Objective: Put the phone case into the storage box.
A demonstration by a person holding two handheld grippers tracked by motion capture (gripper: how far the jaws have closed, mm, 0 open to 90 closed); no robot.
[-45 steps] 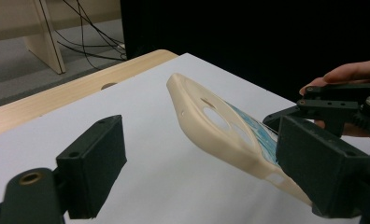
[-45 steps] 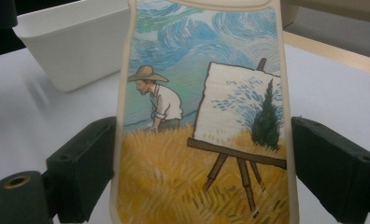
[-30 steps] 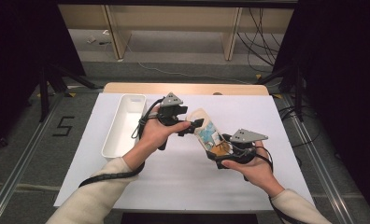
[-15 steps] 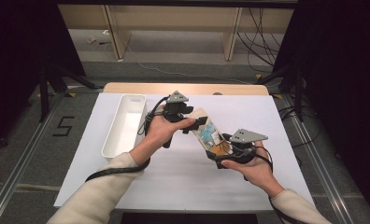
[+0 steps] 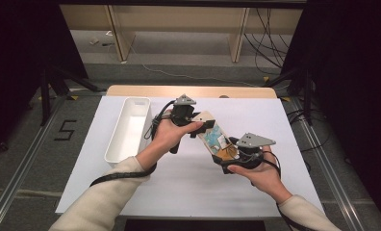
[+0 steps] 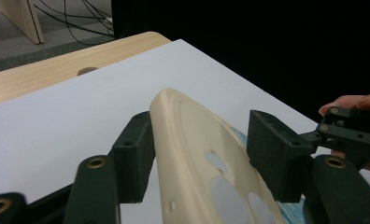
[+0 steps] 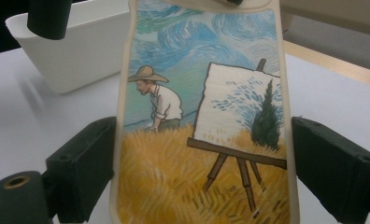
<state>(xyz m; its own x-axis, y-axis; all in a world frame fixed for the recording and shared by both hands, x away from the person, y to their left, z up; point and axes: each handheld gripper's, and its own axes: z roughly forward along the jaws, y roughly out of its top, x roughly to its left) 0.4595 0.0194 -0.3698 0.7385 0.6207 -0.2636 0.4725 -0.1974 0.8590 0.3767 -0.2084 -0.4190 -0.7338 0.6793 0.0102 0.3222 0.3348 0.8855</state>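
A cream phone case printed with a painter in a wheat field hangs above the table between both grippers. In the right gripper view my right gripper is shut on the case, one pad on each long edge, print side up. Seen from above, the right gripper takes the near end and my left gripper the far end. In the left gripper view the case shows its plain inside and camera holes, tilted. The left gripper has just been closing on it, and both pads now touch it.
A long white bin stands on the white sheet to the left of the hands, also behind the case in the right gripper view. The wooden table edge runs along the back. Dark stands and cables lie beyond.
The left hand has edged slightly right toward the case's far end. The right hand and the case have stayed put.
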